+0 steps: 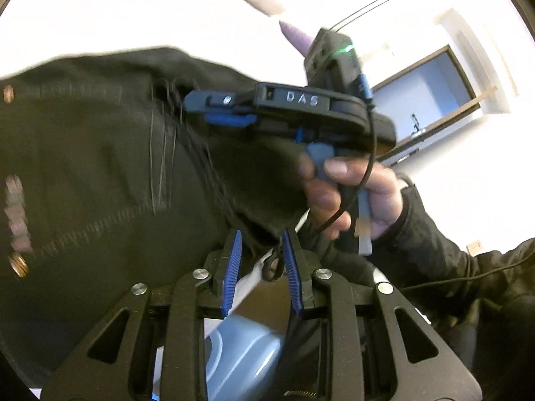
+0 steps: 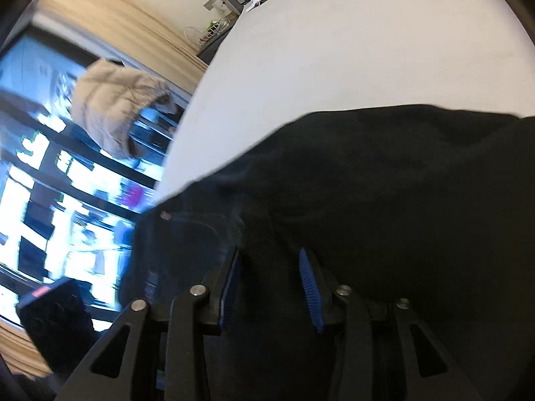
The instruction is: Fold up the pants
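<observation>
The dark pants [image 1: 100, 167] hang in the air, with seams, rivets and a pocket showing in the left wrist view. My left gripper [image 1: 260, 237] is shut on a fabric edge of the pants between its blue pads. My right gripper [image 1: 230, 107] shows in the same view, held by a hand, its jaws shut on the waistband. In the right wrist view the pants [image 2: 367, 183] fill the lower half, and fabric lies between the fingers of my right gripper [image 2: 271, 254].
A white bed surface [image 2: 351, 50] lies behind the pants. A beige jacket [image 2: 113, 110] hangs by a window at left. A doorway [image 1: 431, 87] and white wall show at right. A light blue object [image 1: 244, 351] lies below my left gripper.
</observation>
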Demonstrator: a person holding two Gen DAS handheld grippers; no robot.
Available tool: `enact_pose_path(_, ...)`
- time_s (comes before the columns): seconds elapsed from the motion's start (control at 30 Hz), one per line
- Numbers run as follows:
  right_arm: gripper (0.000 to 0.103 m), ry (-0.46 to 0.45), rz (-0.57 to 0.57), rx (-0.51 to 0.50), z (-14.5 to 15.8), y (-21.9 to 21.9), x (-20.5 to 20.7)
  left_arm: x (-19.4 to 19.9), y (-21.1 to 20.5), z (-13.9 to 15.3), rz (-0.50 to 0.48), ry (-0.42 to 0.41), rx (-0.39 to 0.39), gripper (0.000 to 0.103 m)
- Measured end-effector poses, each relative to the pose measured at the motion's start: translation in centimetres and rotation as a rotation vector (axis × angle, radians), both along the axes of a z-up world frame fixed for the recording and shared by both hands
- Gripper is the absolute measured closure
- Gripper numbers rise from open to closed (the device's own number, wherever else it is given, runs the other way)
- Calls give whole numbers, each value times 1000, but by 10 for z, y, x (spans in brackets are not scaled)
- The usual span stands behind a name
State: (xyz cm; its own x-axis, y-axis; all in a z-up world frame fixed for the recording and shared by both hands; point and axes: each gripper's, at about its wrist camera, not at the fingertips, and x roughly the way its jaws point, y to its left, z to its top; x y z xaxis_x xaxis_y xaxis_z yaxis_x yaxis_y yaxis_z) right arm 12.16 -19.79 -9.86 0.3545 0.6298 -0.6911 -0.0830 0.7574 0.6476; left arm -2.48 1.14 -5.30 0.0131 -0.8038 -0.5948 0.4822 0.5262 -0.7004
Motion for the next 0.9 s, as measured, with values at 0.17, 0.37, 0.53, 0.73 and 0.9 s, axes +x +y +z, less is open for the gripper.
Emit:
enact_pose_path(0.17,61,13,-117,377,4,-45,-13,13,-14,34,-21,-74,-111,79)
enact_pose_path(0.37,75,107,-371,444,-32,-146,-43,28,-81,11,-127,-87,-45,78)
enact_pose_path(0.53,81,94,-411,387,-31,-182,-40,21,-84,-51,-119,4,91,79)
enact_pose_path(0.73,62,102,-233,329,-25,-165,-26,7,-35,-64,-35,80,14,79)
enact_pose_path(0.9,62,130,-195,329,-22,-164,-62,-1,-29,-67,-25,54,16,79)
